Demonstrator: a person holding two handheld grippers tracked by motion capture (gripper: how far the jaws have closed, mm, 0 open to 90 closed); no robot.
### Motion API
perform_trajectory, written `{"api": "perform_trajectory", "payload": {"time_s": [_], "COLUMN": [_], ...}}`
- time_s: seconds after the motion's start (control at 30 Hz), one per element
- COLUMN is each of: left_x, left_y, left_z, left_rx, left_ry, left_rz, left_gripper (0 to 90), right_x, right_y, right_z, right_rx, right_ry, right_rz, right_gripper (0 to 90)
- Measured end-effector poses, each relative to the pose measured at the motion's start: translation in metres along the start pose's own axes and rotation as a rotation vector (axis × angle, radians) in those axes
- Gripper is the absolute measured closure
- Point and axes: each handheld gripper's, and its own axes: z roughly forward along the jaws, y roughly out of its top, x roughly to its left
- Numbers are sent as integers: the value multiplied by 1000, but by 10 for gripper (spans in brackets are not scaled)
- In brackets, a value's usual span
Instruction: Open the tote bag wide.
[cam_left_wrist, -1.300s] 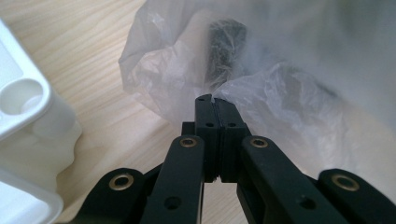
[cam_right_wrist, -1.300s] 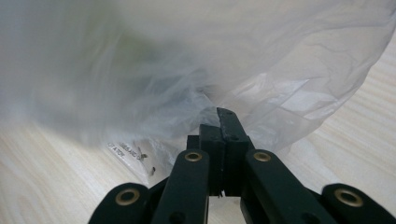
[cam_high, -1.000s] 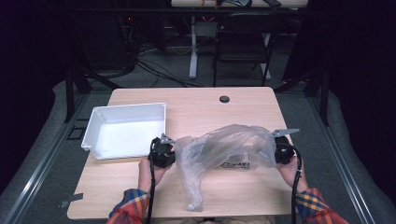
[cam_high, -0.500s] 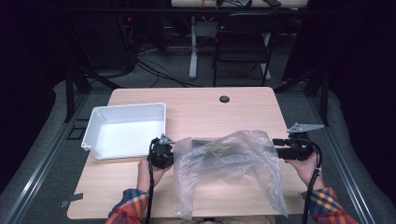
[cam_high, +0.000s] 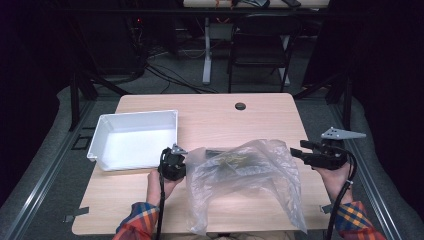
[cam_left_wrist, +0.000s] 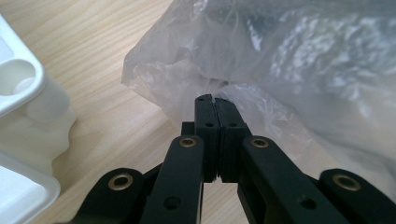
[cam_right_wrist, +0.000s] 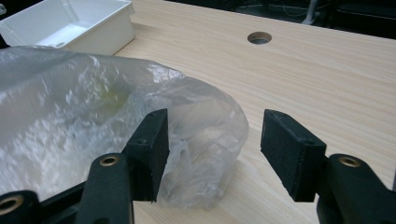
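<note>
Right gripper lifted away, jaws just opening; left gripper clenches plastic bag.

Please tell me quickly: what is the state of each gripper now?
Left gripper: shut on the edge of the clear crinkled plastic bag.
Right gripper: open, jaws just opened, holding nothing.

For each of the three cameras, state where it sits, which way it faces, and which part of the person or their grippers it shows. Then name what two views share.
High view: above the person's side, looking forward and down on the table; shows both forearms, left gripper, right gripper.
Left gripper view: rides the left gripper, looking along its shut jaws pinching the clear plastic bag.
Right gripper view: rides the right gripper, looking along its open jaws across the table.
Shared: both gripper views show the bag and the white tray.
</note>
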Motion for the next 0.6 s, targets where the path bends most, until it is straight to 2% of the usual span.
{"api": "perform_trajectory", "payload": {"time_s": [0.07,0.17,0.2,0.27,0.3,0.37,0.5,0.53,0.6], "left_x": [0,0,-1,-2,-2,-1,-1,0,0], "left_y": [0,0,0,0,0,1,1,1,1], "left_z": [0,1,1,1,1,1,2,2,2], "left_rx": [-1,2,3,2,2,7,11,11,15], "left_ry": [-3,-7,-8,-8,-9,-9,-8,-8,-9], "left_rz": [-6,-7,-10,-12,-11,-7,-3,-4,-8], "left_gripper": [893,892,892,892,891,888,884,884,878], "right_x": [1,6,8,13,18,23,30,30,33], "right_y": [0,0,0,-3,-4,-6,-10,-10,-9], "right_z": [2,11,15,27,37,46,65,65,75], "right_rx": [-3,44,59,93,132,159,207,207,227], "right_ry": [29,108,126,171,180,182,133,133,75], "right_rz": [10,4,6,10,4,-7,-47,-47,-73], "right_gripper": [391,311,315,378,512,646,859,859,895]}}
